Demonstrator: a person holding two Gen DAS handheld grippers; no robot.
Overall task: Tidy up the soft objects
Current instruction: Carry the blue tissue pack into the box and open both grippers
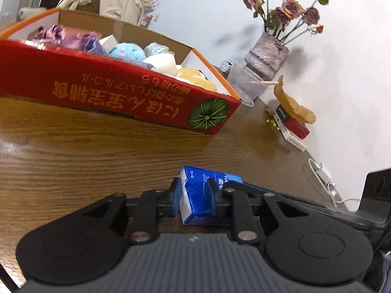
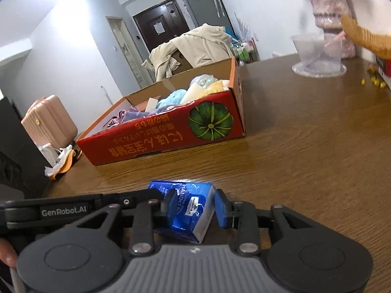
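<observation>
Left hand-held gripper (image 1: 194,195) clamps blue tissue pack (image 1: 195,205).

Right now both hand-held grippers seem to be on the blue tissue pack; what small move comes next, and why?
Probably lift it straight up a little. The left hand-held gripper and right hand-held gripper each pinch the blue plastic-wrapped tissue pack, which still sits low at the brown wooden table. The red cardboard box of plush toys lies ahead, its wall higher than the pack.
</observation>
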